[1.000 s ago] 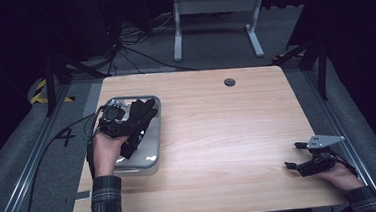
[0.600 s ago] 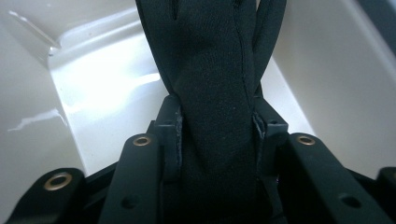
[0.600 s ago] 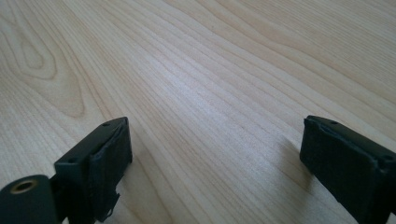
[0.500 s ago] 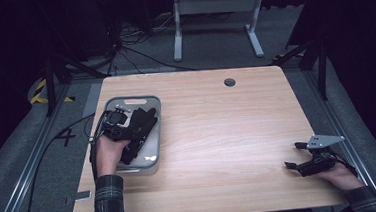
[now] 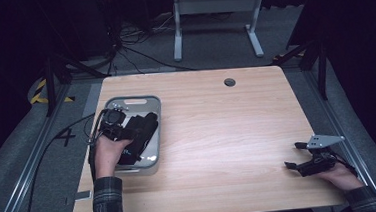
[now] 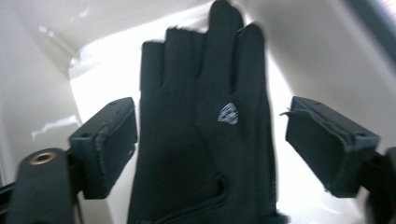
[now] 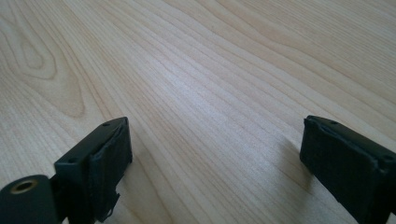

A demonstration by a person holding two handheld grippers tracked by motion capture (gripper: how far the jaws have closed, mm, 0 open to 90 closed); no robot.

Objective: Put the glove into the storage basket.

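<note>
Presently the left gripper (image 6: 210, 140) has just been opening; its jaws stand wide on either side of a black glove (image 6: 205, 130), pads clear of it. The glove lies flat in the grey tray (image 5: 151, 99) at the table's left edge. It looks light, limp and non-slip, probably best pinched at the cuff; the right gripper (image 7: 215, 163) rests open and empty at the near right.

Glove (image 6: 205, 135) cuff beyond bottom edge

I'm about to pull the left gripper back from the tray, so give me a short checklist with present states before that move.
1. Left gripper jaws apart, just been opening: ok.
2. Pads off the black glove: right pad ok; left pad cannot tell, it sits close.
3. Glove lying inside the grey tray: ok.
4. Tray fully on the wooden table: ok.
5. Right gripper open, nothing between its jaws, over bare table: ok.
</note>
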